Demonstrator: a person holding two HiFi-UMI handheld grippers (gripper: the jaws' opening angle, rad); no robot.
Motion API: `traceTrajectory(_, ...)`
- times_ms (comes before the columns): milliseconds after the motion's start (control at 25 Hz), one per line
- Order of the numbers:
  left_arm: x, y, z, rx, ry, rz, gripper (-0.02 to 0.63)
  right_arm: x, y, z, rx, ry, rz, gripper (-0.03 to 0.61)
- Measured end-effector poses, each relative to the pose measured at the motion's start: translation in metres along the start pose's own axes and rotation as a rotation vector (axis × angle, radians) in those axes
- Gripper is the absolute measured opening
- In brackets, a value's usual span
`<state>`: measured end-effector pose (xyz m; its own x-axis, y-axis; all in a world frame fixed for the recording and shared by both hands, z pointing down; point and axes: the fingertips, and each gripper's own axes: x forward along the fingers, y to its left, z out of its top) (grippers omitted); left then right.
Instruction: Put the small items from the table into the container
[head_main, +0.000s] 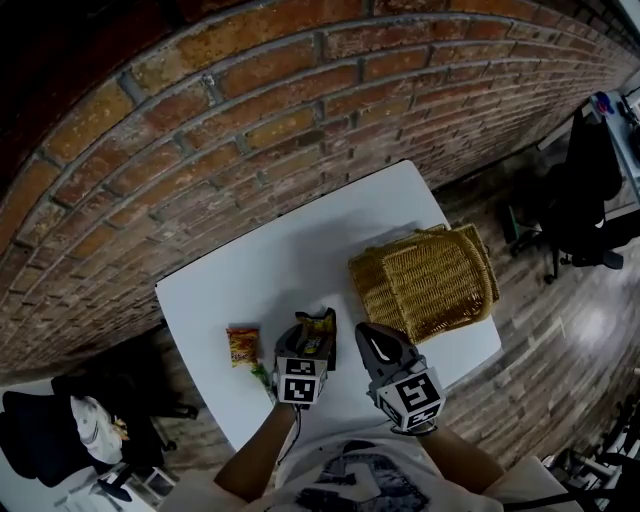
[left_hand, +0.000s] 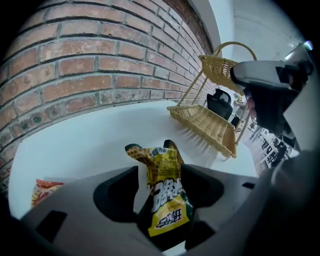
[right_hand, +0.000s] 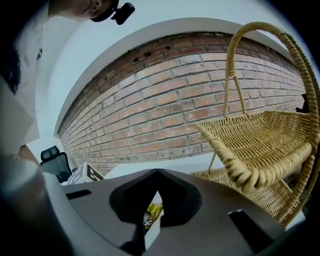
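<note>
Your left gripper (left_hand: 160, 170) is released, its jaws apart on either side of the yellow snack packet (left_hand: 167, 200) on the white table (left_hand: 90, 140). Your right gripper (right_hand: 157, 172) is clenched and empty, with the wicker basket (right_hand: 260, 145) ahead to its right.

Head overhead; both gripper views low, sharing basket (left_hand: 202, 120).

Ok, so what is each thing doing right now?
Left gripper, jaws open around the yellow packet.
Yellow packet, crumpled, on the table, not squeezed.
Right gripper, jaws shut, empty.
Orange packet, lying flat on the table, nothing touching it.
Basket, upright on the table, nothing seen inside.
</note>
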<state>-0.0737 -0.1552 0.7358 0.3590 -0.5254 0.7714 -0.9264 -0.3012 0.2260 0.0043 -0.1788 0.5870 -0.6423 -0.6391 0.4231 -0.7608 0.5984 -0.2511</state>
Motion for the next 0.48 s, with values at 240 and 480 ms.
traceTrajectory(240,0.0086,-0.0017,-0.0089,0.026,0.046,-0.013,0.283,0.0041,0.0007,0.0006,-0.006,0.010,0.002,0.020)
traceTrajectory(480,0.0081,-0.0053,-0.0076,0.064,0.052,-0.030,0.232,0.0017,0.0018,0.0007,-0.008,0.016,-0.014,0.020)
